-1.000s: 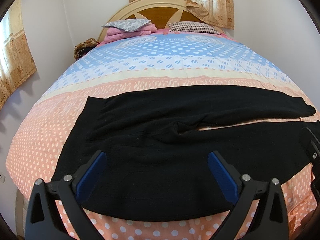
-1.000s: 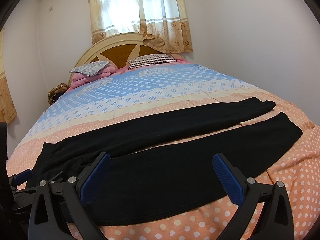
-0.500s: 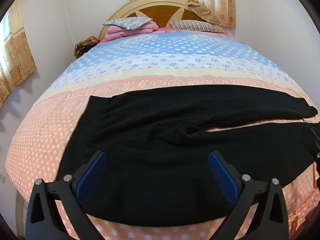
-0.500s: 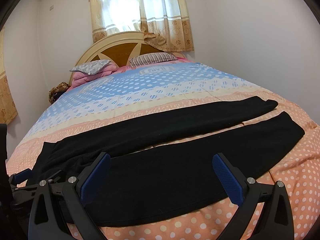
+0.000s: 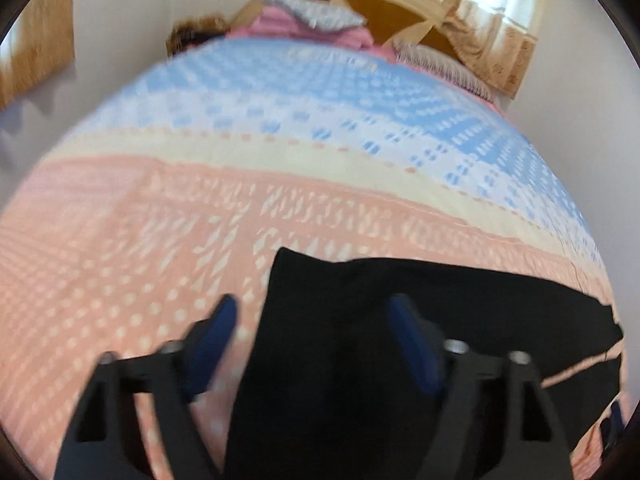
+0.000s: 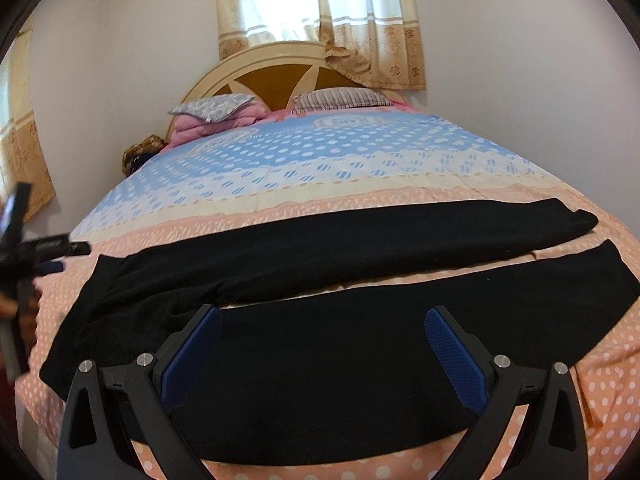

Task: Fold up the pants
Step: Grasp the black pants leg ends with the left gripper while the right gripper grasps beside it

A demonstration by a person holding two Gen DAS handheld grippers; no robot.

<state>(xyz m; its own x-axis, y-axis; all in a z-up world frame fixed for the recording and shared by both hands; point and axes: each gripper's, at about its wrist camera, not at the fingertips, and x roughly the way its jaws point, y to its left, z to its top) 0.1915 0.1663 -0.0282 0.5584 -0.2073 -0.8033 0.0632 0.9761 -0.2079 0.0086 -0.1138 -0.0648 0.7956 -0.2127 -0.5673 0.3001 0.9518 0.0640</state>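
From the left wrist, the view is motion-blurred. The black pants (image 5: 360, 340) lie flat on the bedspread (image 5: 160, 240), on its peach band well short of the headboard (image 5: 384, 4). Their waistband edge is nearest, their length running off to the right. The left gripper (image 5: 312, 332) hangs over that waist edge, jaws spread wide and holding nothing.

From the right wrist, the pants (image 6: 360, 344) stretch crosswise to the headboard (image 6: 272, 76), waist to the left, both legs pointing right and lying side by side with a narrow strip of bedspread (image 6: 320, 152) between them. The right gripper (image 6: 322, 338) hovers over the leg farther from the headboard, jaws wide apart and empty.
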